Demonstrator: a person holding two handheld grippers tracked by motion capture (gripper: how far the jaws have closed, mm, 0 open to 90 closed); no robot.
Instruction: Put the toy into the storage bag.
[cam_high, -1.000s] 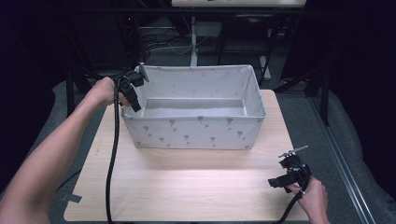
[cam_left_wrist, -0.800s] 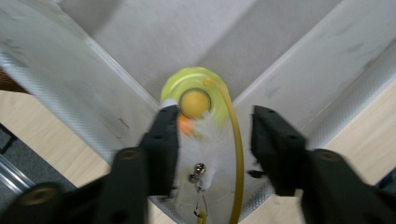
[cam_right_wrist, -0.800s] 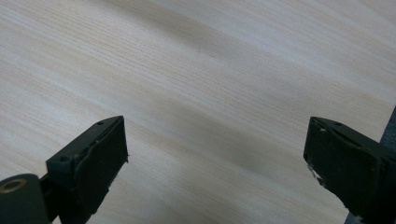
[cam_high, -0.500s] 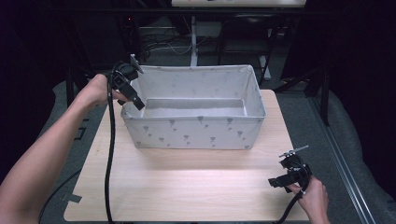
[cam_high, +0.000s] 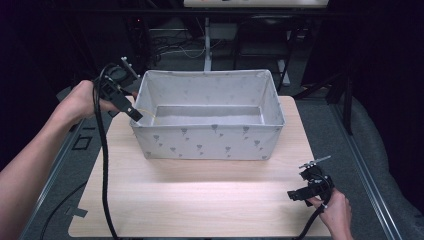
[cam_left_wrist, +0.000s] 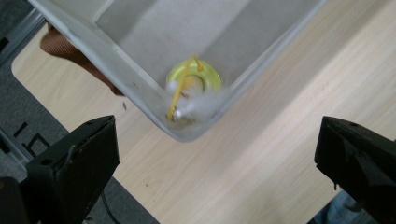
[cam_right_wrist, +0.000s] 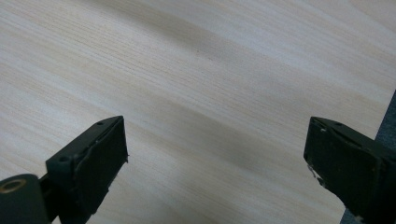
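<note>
A grey fabric bin (cam_high: 210, 142) with a small printed pattern stands on the wooden table (cam_high: 200, 200). In its near left corner lies a yellow round toy (cam_left_wrist: 194, 78) with white fluff and a yellow string, which is seen as a thin yellow line (cam_high: 145, 112) from the high view. My left gripper (cam_high: 131, 111) hangs just outside the bin's left wall, above that corner. Its jaws have just been opening and stand wide, with nothing between them (cam_left_wrist: 217, 137). My right gripper (cam_high: 299, 193) rests low over bare table at the front right, open and empty (cam_right_wrist: 217, 140).
A brown thing (cam_left_wrist: 63, 44) shows beside the bin's outer wall in the left gripper view. A thick black cable (cam_high: 103, 175) trails from the left gripper across the table's left side. Dark frames and cables stand behind the table. Metal rails (cam_high: 367, 190) run along both table sides.
My left gripper has risen and drawn back to the left from the bin's left rim, and its jaws have opened. The right gripper has stayed where it was.
</note>
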